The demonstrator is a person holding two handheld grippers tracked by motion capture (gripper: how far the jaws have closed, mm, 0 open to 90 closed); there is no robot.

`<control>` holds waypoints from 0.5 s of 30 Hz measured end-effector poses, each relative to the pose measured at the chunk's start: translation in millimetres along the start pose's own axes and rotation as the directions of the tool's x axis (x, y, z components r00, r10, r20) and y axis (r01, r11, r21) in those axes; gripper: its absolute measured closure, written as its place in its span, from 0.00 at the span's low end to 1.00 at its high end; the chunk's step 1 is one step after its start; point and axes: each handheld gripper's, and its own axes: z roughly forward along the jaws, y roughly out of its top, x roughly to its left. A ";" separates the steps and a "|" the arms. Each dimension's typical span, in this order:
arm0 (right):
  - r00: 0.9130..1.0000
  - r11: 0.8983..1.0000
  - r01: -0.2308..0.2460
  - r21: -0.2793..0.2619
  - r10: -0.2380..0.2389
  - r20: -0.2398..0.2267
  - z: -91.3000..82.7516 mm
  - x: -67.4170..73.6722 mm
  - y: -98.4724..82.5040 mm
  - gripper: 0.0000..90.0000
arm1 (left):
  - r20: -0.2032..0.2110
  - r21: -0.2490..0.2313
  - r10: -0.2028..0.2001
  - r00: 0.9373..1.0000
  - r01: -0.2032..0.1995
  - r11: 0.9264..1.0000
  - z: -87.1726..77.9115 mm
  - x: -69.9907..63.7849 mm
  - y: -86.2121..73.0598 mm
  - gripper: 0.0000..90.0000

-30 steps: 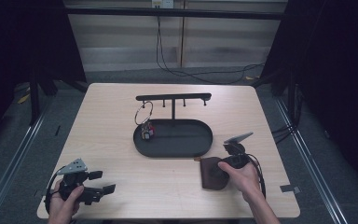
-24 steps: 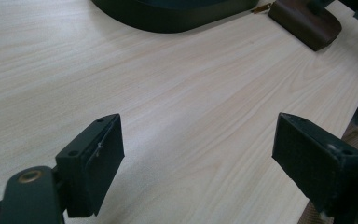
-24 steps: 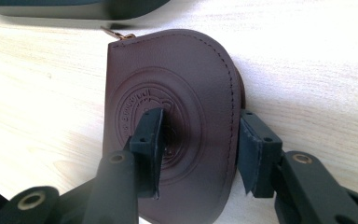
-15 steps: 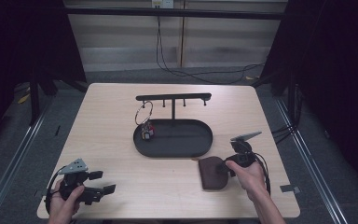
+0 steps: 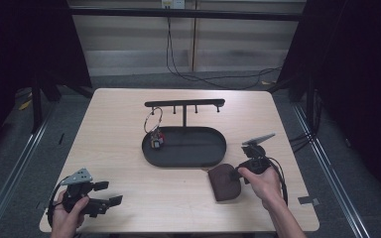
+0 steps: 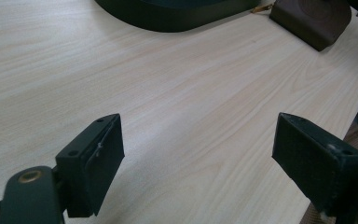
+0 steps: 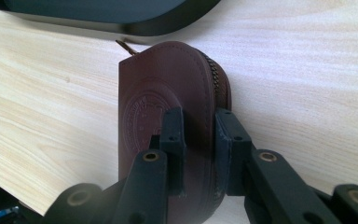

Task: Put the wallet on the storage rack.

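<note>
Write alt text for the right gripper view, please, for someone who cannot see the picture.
Two black jaws of a hand-held tool have just been closing and now pinch the edge of a brown leather zip pouch with an embossed round seal on a pale wooden table. The rim of a black oval tray runs along the top of the picture.

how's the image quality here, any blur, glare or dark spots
High view: table evenly lit, surroundings very dark, slightly soft. Left gripper view: wood grain sharp, near jaws a bit soft. Right gripper view: brown pouch embossing legible, close jaws blurred, faint sheen on the tray rim.
</note>
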 end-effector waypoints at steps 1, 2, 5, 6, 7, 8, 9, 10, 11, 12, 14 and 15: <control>1.000 1.000 0.007 -0.001 -0.007 0.001 -0.3 0.9 0.3 0.84 | 0.000 0.001 0.000 1.000 0.000 1.000 0.3 -0.1 0.0 0.18; 1.000 1.000 0.009 -0.001 -0.009 0.003 -0.8 2.0 0.6 0.84 | 0.000 -0.001 -0.001 1.000 0.001 1.000 0.1 -0.4 -0.1 0.18; 1.000 1.000 0.009 -0.009 -0.009 -0.007 -2.4 3.4 1.1 0.87 | -0.004 0.009 0.000 1.000 0.000 1.000 0.4 -0.7 -0.2 0.18; 1.000 1.000 0.010 -0.009 -0.010 -0.009 -3.7 4.3 1.7 0.88 | -0.005 0.012 -0.001 1.000 0.001 1.000 0.5 -0.5 -0.1 0.18; 1.000 1.000 0.015 -0.007 -0.015 -0.009 -4.5 5.4 2.4 0.88 | 0.001 0.012 -0.007 1.000 0.007 1.000 0.8 -0.7 -0.1 0.18; 1.000 1.000 0.023 -0.004 -0.023 0.001 -5.2 7.1 3.3 0.89 | -0.001 0.015 -0.004 1.000 0.004 1.000 0.9 -0.7 0.0 0.18; 1.000 1.000 0.029 -0.002 -0.029 0.002 -6.3 8.9 4.5 0.91 | -0.001 0.016 -0.004 1.000 0.004 1.000 1.0 -0.9 0.1 0.18; 0.999 0.999 0.034 -0.001 -0.034 -0.001 -8.8 11.4 6.3 0.91 | -0.002 0.014 0.003 1.000 -0.003 1.000 0.6 -0.6 0.4 0.18; 0.999 0.999 0.045 -0.003 -0.045 0.007 -10.1 13.6 7.7 0.92 | -0.002 0.008 0.001 1.000 -0.001 1.000 0.5 -0.7 0.4 0.18; 0.999 0.999 0.049 -0.004 -0.049 0.008 -10.8 15.1 8.6 0.92 | -0.003 0.009 0.001 1.000 -0.001 1.000 0.0 -0.4 0.4 0.18; 0.998 0.998 0.060 -0.001 -0.060 0.014 -11.4 18.4 10.5 0.92 | -0.004 0.012 0.002 1.000 -0.002 1.000 -0.1 0.2 0.2 0.18; 0.998 0.998 0.065 0.007 -0.066 0.020 -11.2 20.0 11.4 0.92 | -0.006 0.011 0.000 1.000 0.000 1.000 0.0 0.1 0.2 0.18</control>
